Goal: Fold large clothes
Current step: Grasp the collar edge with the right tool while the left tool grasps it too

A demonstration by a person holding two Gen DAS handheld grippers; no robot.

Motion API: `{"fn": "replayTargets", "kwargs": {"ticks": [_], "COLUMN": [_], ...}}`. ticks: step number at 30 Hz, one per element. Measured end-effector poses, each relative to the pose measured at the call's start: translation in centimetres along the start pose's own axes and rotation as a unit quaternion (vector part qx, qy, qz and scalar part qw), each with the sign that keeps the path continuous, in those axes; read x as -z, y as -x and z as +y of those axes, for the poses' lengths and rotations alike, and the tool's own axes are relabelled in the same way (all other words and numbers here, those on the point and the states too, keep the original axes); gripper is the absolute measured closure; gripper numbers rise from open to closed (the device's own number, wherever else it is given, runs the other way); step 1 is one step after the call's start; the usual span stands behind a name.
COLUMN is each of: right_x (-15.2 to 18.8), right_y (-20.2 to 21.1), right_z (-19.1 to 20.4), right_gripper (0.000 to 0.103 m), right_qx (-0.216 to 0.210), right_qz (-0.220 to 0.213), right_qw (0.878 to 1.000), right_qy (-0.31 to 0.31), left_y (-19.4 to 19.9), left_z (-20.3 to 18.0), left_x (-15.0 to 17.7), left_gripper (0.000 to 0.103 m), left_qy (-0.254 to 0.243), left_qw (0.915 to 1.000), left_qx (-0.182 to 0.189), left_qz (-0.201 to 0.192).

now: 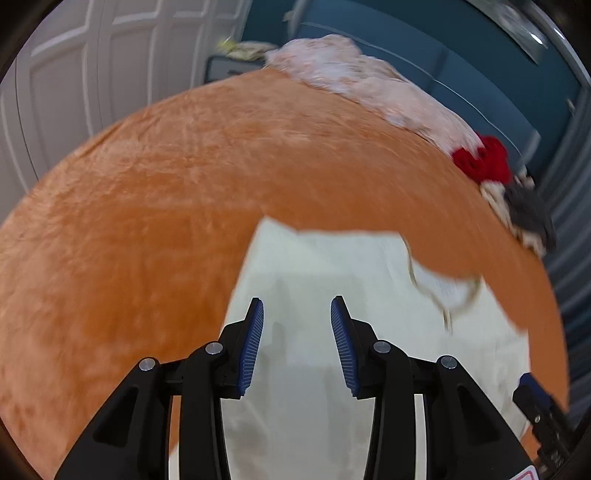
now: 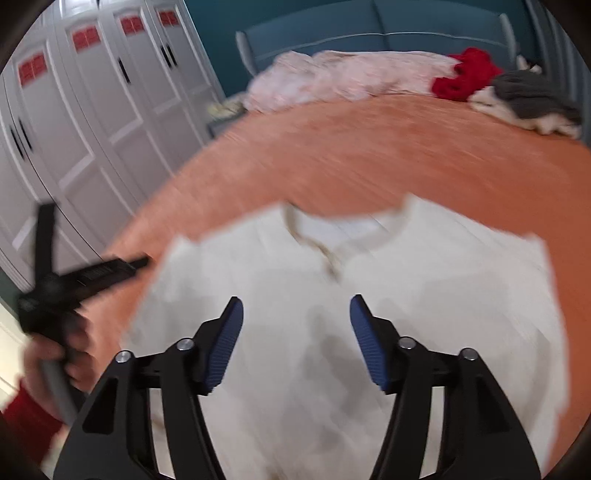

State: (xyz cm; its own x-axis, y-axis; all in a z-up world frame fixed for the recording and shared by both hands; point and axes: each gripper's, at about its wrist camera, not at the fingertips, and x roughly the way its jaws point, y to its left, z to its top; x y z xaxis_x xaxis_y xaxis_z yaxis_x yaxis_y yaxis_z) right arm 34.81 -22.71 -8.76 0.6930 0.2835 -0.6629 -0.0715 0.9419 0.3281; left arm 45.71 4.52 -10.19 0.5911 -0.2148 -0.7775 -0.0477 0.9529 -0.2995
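A white shirt [image 1: 332, 288] with a beige-trimmed collar [image 1: 443, 295] lies flat on the orange bedspread [image 1: 147, 203]. My left gripper [image 1: 297, 310] is open and empty above the shirt's left part. In the right wrist view the same shirt [image 2: 424, 295] lies spread with its collar [image 2: 332, 254] facing away. My right gripper [image 2: 296, 310] is open and empty above the shirt's middle. The left gripper [image 2: 122, 267] shows at the left edge of that view, held by a hand, beside the shirt's left side.
A pale pink cloth [image 2: 351, 74], a red garment [image 2: 465, 75] and grey and white clothes [image 2: 532, 99] lie piled along the bed's far edge. White wardrobe doors [image 2: 92, 110] stand left of the bed. A blue headboard [image 2: 369, 26] is behind.
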Motion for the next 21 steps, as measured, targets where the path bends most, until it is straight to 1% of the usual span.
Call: {"fn": "replayTargets", "kwargs": {"ticks": [1,3,5,7,9,11,12,13,14,15,16,17,19,21], "right_x": [-1.6,-3.4,-5.3,-6.5,-7.2,-7.3,-7.1,-6.6,-6.1,-5.6,-5.0,-5.0,-4.8,-4.4], "right_y": [-2.2,-5.2,-9.5,-12.6,-15.3,-17.3,-17.9,-19.0,-19.5,-20.0,-19.9,-19.7,-18.7,-18.7], "right_z": [0.2,0.5,0.4,0.1,-0.3,-0.7,-0.9,-0.9,-0.8,-0.8,-0.4,-0.4,-0.8,-1.2], "right_gripper": [0.041,0.041,0.041,0.041,0.041,0.041,0.043,0.053,0.06,0.076,0.091,0.096,0.101,0.102], "right_qx": [-0.018,-0.022,-0.021,-0.007,-0.003,-0.013,-0.02,-0.033,-0.043,-0.045,-0.034,-0.03,-0.021,-0.005], "right_qz": [0.003,0.01,0.029,0.044,0.06,0.072,0.077,0.091,0.101,0.106,0.098,0.087,0.059,0.05], "right_qw": [1.0,0.999,0.999,0.999,0.998,0.996,0.995,0.994,0.992,0.992,0.994,0.996,0.998,0.998], "right_qy": [-0.01,-0.026,-0.037,-0.032,-0.037,-0.051,-0.056,-0.06,-0.058,-0.047,-0.026,-0.02,-0.029,-0.038], "left_y": [-0.8,-3.5,-5.7,-7.1,-8.4,-9.0,-9.3,-9.6,-9.7,-9.8,-9.9,-9.8,-9.9,-9.9], "left_z": [0.2,0.5,0.7,0.6,0.3,0.1,-0.1,-0.4,-0.6,-0.8,-0.9,-0.9,-0.4,-0.3], "left_x": [-0.9,-2.6,-3.1,-3.2,-2.7,-1.8,-1.1,-0.7,-0.3,0.0,0.2,0.4,0.5,0.6], "left_gripper": [0.065,0.065,0.065,0.065,0.065,0.065,0.065,0.065,0.065,0.065,0.065,0.065,0.064,0.063], "left_qy": [0.009,0.03,0.036,0.029,0.013,-0.003,-0.017,-0.031,-0.04,-0.049,-0.055,-0.056,-0.051,-0.049], "left_qw": [1.0,0.9994,0.9988,0.999,0.9993,0.9995,0.9991,0.9984,0.9976,0.9967,0.9959,0.9956,0.9961,0.9962], "left_qx": [0.0,0.0,-0.002,-0.011,-0.019,-0.028,-0.039,-0.048,-0.054,-0.06,-0.065,-0.065,-0.06,-0.056], "left_qz": [0.004,0.019,0.032,0.031,0.029,0.017,0.006,-0.006,-0.015,-0.024,-0.031,-0.037,-0.041,-0.045]}}
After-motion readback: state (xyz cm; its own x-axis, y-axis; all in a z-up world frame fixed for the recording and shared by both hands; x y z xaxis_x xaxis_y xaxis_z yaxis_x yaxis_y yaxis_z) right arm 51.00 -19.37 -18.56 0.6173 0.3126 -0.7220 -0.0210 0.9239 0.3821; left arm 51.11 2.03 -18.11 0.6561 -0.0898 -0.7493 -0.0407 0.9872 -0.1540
